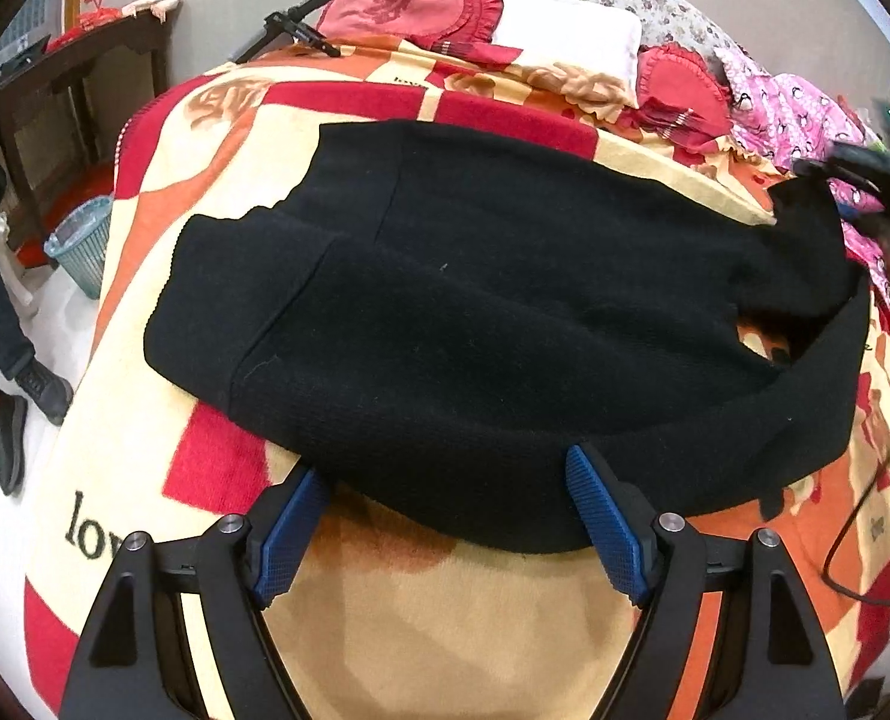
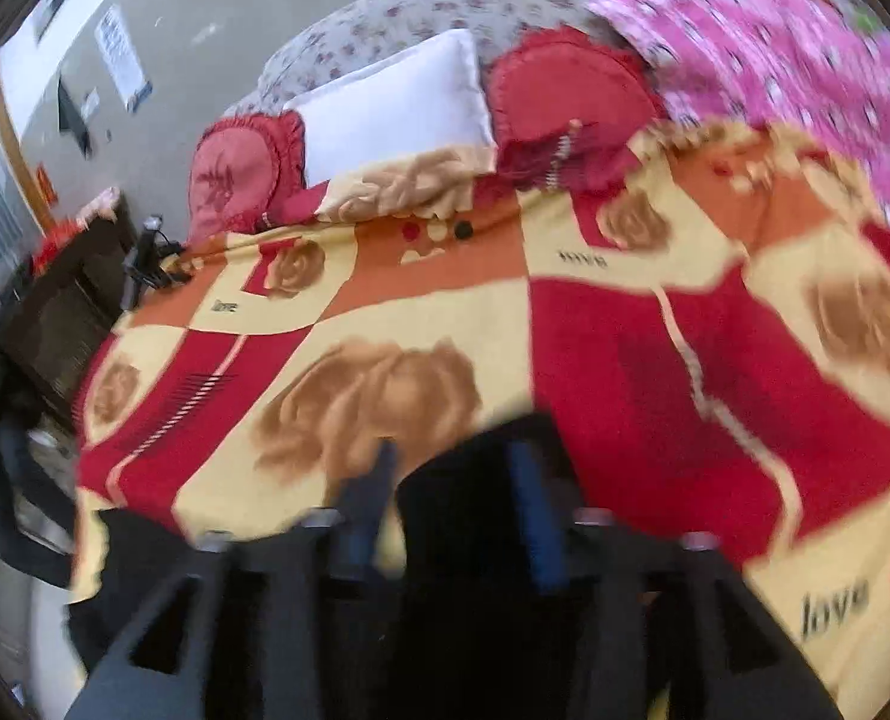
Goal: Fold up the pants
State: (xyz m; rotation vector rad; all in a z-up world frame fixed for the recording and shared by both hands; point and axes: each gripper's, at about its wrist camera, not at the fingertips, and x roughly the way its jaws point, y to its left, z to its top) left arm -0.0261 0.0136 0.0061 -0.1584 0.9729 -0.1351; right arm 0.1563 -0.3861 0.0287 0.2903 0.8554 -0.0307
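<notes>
Black pants (image 1: 475,312) lie folded across a red, orange and cream blanket (image 1: 445,618) on a bed. My left gripper (image 1: 445,462) stands open at the near edge of the pants, one blue finger at each side and no cloth pinched. At the right edge of the left wrist view my right gripper (image 1: 835,171) shows as a blur at a raised corner of the pants. In the right wrist view, which is blurred, my right gripper (image 2: 454,468) has its jaws apart. A strip of the black pants (image 2: 463,516) lies between them, and the left finger (image 2: 379,480) stands clear of it.
Red pillows (image 1: 397,6), a white pillow (image 1: 565,36) and a pink cloth (image 1: 787,108) lie at the head of the bed. A person's legs (image 1: 1,324), a blue basket (image 1: 82,243) and a dark table (image 1: 55,96) are left of the bed. A black cable (image 1: 853,546) runs at the right.
</notes>
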